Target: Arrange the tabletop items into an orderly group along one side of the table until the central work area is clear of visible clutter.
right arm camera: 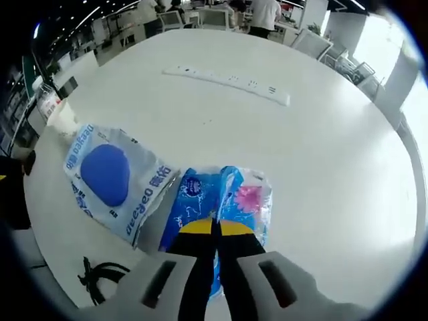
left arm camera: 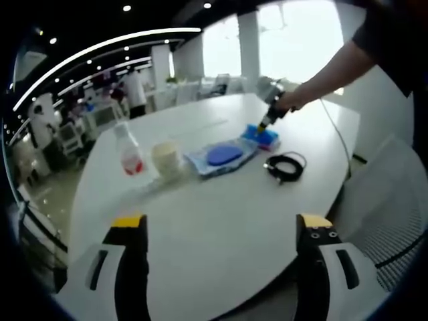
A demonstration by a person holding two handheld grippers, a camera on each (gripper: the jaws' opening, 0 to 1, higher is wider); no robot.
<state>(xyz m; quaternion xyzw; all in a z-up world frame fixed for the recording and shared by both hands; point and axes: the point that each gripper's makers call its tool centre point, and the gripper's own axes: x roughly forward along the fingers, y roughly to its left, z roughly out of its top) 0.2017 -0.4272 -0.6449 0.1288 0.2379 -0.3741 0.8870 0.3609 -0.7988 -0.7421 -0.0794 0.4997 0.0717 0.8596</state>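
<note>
From the left gripper view I read the row on the tabletop (left arm camera: 221,214) from left to right: a clear bottle (left arm camera: 128,152) with red liquid at its base, a pale cup (left arm camera: 166,158) just beside it, a flat pouch with a blue disc (left arm camera: 223,156), then the blue packet (left arm camera: 262,136) I am working on, with a coiled black cable (left arm camera: 285,166) lying nearer and to the right. My left gripper (left arm camera: 221,231) waits over the near edge, its fingers wide apart and holding nothing.

In the right gripper view my right gripper (right arm camera: 215,229) has its fingers drawn together over the near end of the blue packet (right arm camera: 221,200). I judge they pinch its wrapper, though the contact itself is hidden beneath the tips. The pouch (right arm camera: 110,177) lies touching the packet's left edge, and a white power strip (right arm camera: 227,80) lies far across the tabletop.

To do this step well, I would lift the packet slightly before sliding it, so the soft film does not drag the pouch along. I would then set it in line with the bottle and cup.
</note>
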